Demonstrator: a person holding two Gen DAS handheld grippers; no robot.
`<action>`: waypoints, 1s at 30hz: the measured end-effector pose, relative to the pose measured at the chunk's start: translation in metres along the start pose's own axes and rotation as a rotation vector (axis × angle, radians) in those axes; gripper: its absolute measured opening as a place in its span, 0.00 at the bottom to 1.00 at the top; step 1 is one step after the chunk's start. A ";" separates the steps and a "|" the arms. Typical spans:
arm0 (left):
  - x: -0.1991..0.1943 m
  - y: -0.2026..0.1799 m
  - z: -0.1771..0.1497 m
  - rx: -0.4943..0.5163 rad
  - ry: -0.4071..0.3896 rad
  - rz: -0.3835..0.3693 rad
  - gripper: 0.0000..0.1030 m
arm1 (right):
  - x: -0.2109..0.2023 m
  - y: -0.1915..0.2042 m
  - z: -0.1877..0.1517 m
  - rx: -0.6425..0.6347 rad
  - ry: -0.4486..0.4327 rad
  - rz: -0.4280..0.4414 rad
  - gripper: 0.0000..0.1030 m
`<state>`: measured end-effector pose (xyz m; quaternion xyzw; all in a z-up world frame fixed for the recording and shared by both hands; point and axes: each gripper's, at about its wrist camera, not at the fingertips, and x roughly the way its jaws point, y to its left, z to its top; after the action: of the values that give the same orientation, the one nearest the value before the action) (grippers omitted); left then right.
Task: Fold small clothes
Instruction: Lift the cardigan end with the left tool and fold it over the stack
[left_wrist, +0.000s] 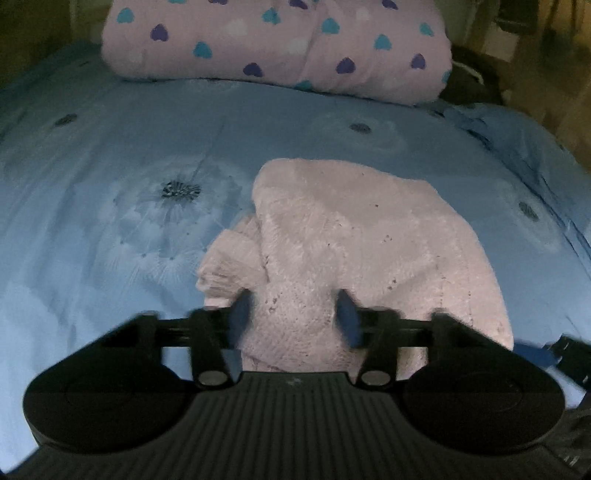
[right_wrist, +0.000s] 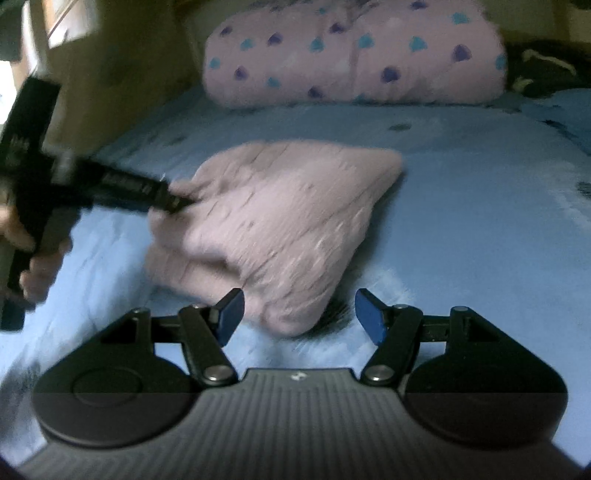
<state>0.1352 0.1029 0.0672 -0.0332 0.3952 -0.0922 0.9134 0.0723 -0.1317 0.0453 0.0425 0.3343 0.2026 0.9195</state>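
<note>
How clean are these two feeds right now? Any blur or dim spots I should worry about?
Left wrist view: dim, bluish light; the left gripper's fingers are smeared by motion, the pink garment fairly sharp, edges bowed by the fisheye. Right wrist view: the garment and bedspread are streaked with motion blur, the right gripper crisp, the corners dark.

Left gripper (left_wrist: 295, 314) fingers smeared by motion blur, pink knit garment (right_wrist: 273, 225) streaked, heart-print bundle (left_wrist: 273, 44) cut by top edge, person's hand (right_wrist: 33, 258) cropped at left edge
</note>
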 end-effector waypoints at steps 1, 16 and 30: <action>-0.004 -0.001 0.000 -0.001 -0.005 0.000 0.32 | 0.002 0.003 -0.002 -0.012 0.001 -0.002 0.66; -0.041 0.015 -0.036 -0.232 -0.001 -0.073 0.58 | -0.016 -0.001 0.002 -0.051 -0.039 -0.064 0.30; -0.017 0.016 -0.041 -0.310 -0.043 -0.044 0.90 | -0.028 -0.048 0.010 0.362 -0.150 0.124 0.75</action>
<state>0.0968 0.1222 0.0490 -0.1846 0.3843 -0.0495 0.9032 0.0759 -0.1858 0.0598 0.2428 0.2927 0.1918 0.9048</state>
